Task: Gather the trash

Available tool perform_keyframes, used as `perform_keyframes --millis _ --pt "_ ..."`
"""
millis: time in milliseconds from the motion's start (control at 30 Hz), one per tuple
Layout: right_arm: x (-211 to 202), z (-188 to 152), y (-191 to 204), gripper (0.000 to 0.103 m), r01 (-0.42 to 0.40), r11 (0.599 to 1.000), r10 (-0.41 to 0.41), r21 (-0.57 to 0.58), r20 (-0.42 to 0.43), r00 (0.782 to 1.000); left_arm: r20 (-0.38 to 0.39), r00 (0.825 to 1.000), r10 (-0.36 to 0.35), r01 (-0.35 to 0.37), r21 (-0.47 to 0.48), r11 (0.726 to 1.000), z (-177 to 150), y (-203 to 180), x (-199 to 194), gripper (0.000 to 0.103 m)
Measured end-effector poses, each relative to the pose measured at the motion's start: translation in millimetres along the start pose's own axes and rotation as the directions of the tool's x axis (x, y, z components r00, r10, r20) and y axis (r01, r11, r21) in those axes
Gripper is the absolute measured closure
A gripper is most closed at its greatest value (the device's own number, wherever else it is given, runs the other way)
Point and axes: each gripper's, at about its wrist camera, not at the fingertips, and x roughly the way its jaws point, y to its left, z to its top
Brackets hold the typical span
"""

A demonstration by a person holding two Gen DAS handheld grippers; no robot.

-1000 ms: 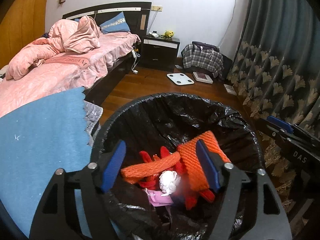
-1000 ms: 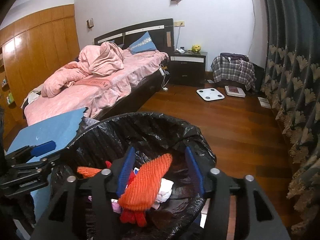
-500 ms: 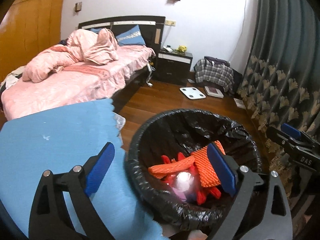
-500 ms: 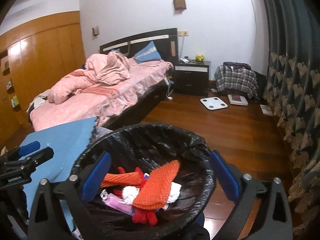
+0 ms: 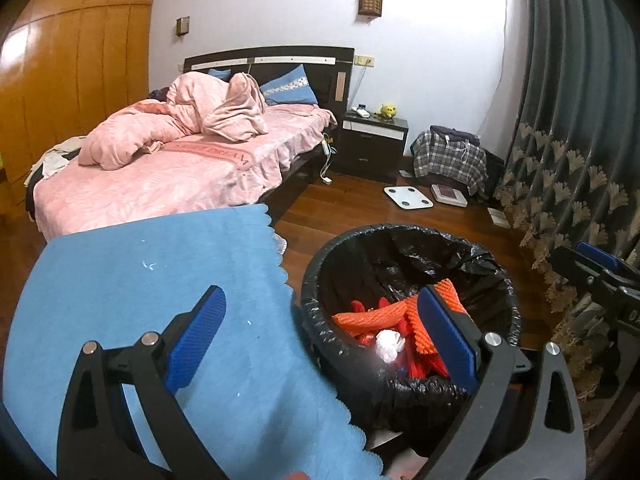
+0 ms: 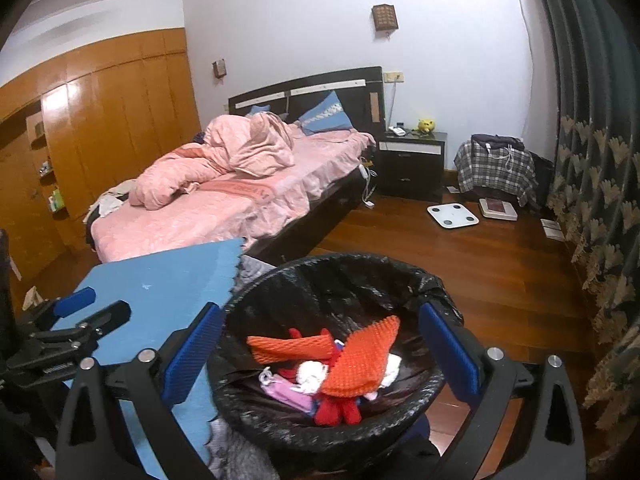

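Note:
A bin lined with a black bag [image 5: 400, 232] [image 6: 340, 258] stands on the wooden floor. Inside lie two orange foam nets [image 5: 360, 318] [image 6: 364, 356], a white paper wad [image 5: 388, 344] [image 6: 312, 372], red pieces [image 6: 336, 408] and a pink wrapper [image 6: 288, 392]. My left gripper [image 5: 322, 296] is open and empty, raised over the bin's left rim and the blue cloth [image 5: 140, 300]. My right gripper [image 6: 322, 312] hangs open and empty above the bin. Each gripper shows at the edge of the other's view: the right gripper [image 5: 600, 272] and the left gripper [image 6: 76, 320].
The blue cloth [image 6: 168, 280] covers a surface left of the bin. Behind are a bed with pink bedding [image 5: 180, 168], a dark nightstand [image 5: 374, 144], a white scale [image 5: 408, 197] on the floor, a plaid bag [image 5: 448, 156] and a patterned curtain [image 5: 580, 140] at right.
Both grippers opened wide, letting go of the orange foam nets, which now lie in the bin. Both then rose and drew back from the bin, the left one moving left over the cloth.

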Motion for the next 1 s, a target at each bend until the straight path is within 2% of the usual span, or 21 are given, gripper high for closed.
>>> perform_keyframes --millis 467,1000 --pt "-47.1 12.7 35.9 0.006 -0.043 0.997 0.046 -0.061 0.052 0.998 0.080 0.996 0.040 -0.039 -0.007 0.999 8.9 1.2 -60.5 0.007" --pt "-66.0 16.0 55.8 0.006 -0.072 0.993 0.079 -0.095 0.081 0.994 0.149 0.987 0.062 -0.063 0.004 0.998 15.3 -4.9 -98.6 0.006"
